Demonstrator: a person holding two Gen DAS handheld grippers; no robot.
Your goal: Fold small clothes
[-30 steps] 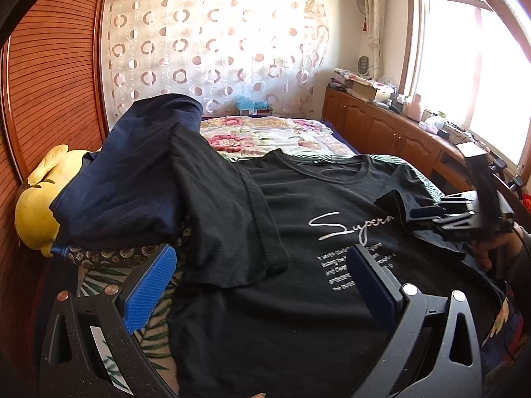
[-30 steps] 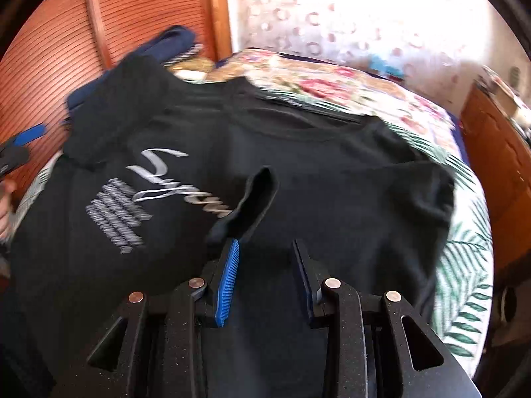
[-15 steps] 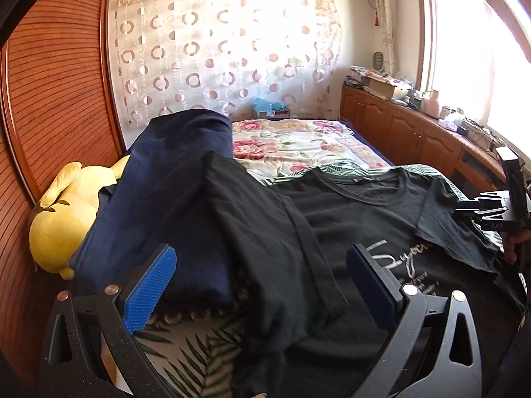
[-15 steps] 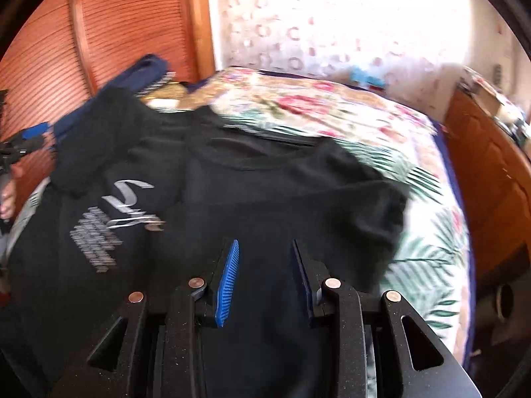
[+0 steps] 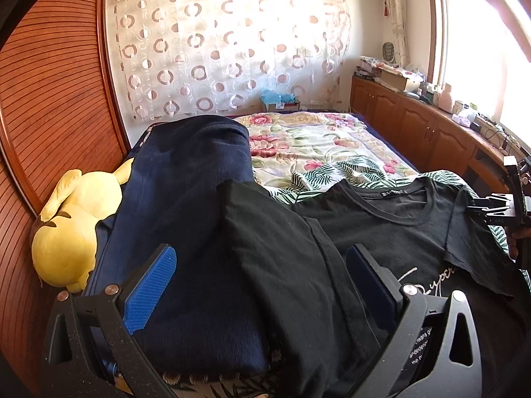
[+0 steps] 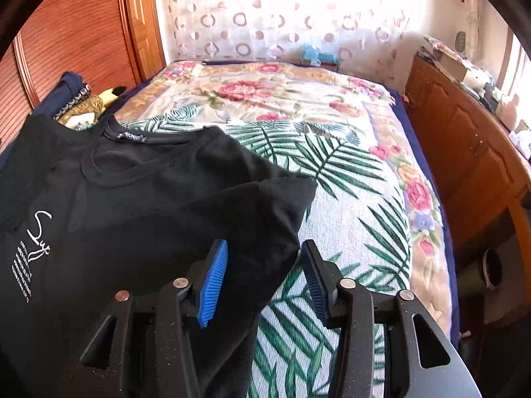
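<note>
A: Left gripper [image 5: 262,293] status?
B: Jaws spread wide, nothing between the pads. The black T-shirt [image 5: 381,232] lies beyond and under them; its near sleeve [image 5: 288,265] runs straight through the gap, not pinched.
A: What's under that sleeve?
B: It drapes over a navy garment [image 5: 192,199] that sits left of the gap, past the left pad. Yellow plush toy [image 5: 69,232] further left, against the wooden panel [image 5: 49,116].
A: Right gripper [image 6: 265,277]?
B: Jaws partly open, narrower than the left. The shirt's other sleeve [image 6: 252,219] lies in front of and between the jaws, edge crossing the gap. Can't tell whether either pad touches the fabric.
A: Shirt layout from that side?
B: Body spreads left of the jaws, white print [image 6: 33,248] far left, collar [image 6: 129,142] ahead-left. Leaf-print bedspread [image 6: 348,199] bare ahead and to the right.
A: Right gripper visible from the left camera?
B: Yes, far right of the jaws, at the shirt's edge.
</note>
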